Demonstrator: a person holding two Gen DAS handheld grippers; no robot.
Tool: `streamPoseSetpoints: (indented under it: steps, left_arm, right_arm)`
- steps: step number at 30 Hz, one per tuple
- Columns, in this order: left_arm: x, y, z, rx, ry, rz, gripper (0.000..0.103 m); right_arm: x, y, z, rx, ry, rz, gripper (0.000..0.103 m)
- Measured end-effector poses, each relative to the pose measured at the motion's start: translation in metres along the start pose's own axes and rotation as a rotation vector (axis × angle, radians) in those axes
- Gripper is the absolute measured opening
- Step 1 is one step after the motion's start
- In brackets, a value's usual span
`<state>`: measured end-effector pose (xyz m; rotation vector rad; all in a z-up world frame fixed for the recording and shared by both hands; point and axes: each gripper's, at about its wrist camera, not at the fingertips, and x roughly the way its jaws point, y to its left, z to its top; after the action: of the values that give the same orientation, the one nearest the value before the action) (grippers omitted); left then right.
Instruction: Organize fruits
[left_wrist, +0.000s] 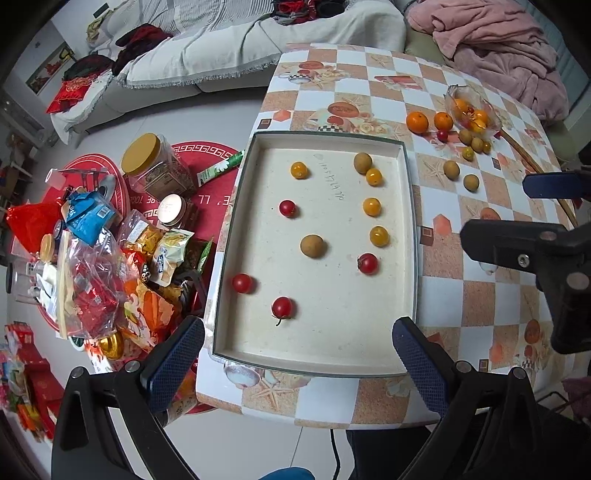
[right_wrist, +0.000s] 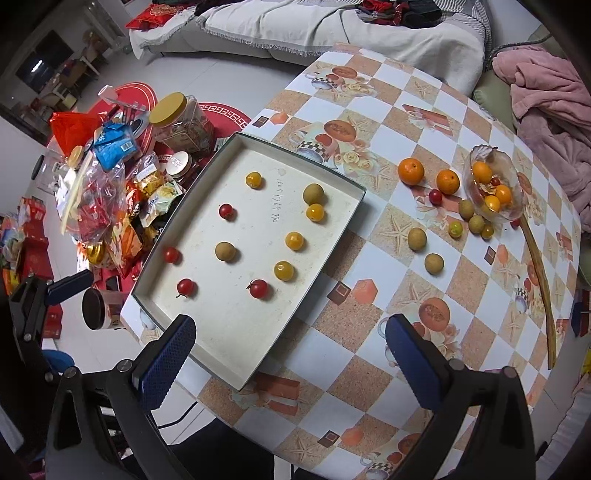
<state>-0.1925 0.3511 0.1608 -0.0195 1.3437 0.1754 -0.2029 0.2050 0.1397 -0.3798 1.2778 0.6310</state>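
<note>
A shallow white tray (left_wrist: 332, 140) (right_wrist: 207, 177) lies on the checkered table and holds several red tomatoes, yellow tomatoes and brown longans, such as a red tomato (left_wrist: 282, 307) (right_wrist: 185, 287) and a longan (left_wrist: 313, 246) (right_wrist: 225, 252). More fruit lies loose at the far right: two oranges (left_wrist: 417, 122) (right_wrist: 410, 171), longans (right_wrist: 416, 238) and a glass bowl (left_wrist: 471, 109) (right_wrist: 493, 184) with fruit in it. My left gripper (left_wrist: 299, 358) is open and empty above the tray's near edge. My right gripper (right_wrist: 290, 354) is open and empty above the tray's near right corner; it also shows in the left wrist view (left_wrist: 532, 210).
A wooden stick (right_wrist: 541, 280) lies on the table's right side. A low red table (left_wrist: 207, 192) left of the table carries jars, snack bags and packets. A sofa with blankets stands behind, and a pink blanket (left_wrist: 509, 51) lies at the far right.
</note>
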Motion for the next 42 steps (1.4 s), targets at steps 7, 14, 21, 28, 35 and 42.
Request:
streamPoseSetpoints:
  steps: [7, 14, 21, 28, 35, 42]
  left_arm:
    - [0.001, -0.005, 0.0, 0.009, 0.011, -0.011, 0.102]
    - [0.006, -0.006, 0.001, 0.01, 0.027, -0.02, 0.102]
    - [0.01, -0.004, -0.001, 0.002, 0.04, -0.023, 0.102]
    - [0.01, -0.004, -0.001, 0.0, 0.042, -0.023, 0.102]
    - [0.01, -0.005, -0.003, 0.002, 0.042, -0.023, 0.102]
    - [0.009, -0.007, -0.004, 0.012, 0.039, -0.02, 0.102]
  right_arm:
    - [0.0, 0.005, 0.003, -0.015, 0.003, -0.012, 0.103]
    - [0.004, 0.004, 0.004, -0.025, 0.013, -0.029, 0.103]
    - [0.009, 0.005, 0.003, -0.031, 0.031, -0.032, 0.103]
    - [0.011, 0.007, 0.002, -0.027, 0.034, -0.033, 0.103]
    - [0.01, 0.006, 0.004, -0.034, 0.033, -0.035, 0.103]
    - [0.01, 0.005, -0.002, -0.038, 0.018, -0.058, 0.103]
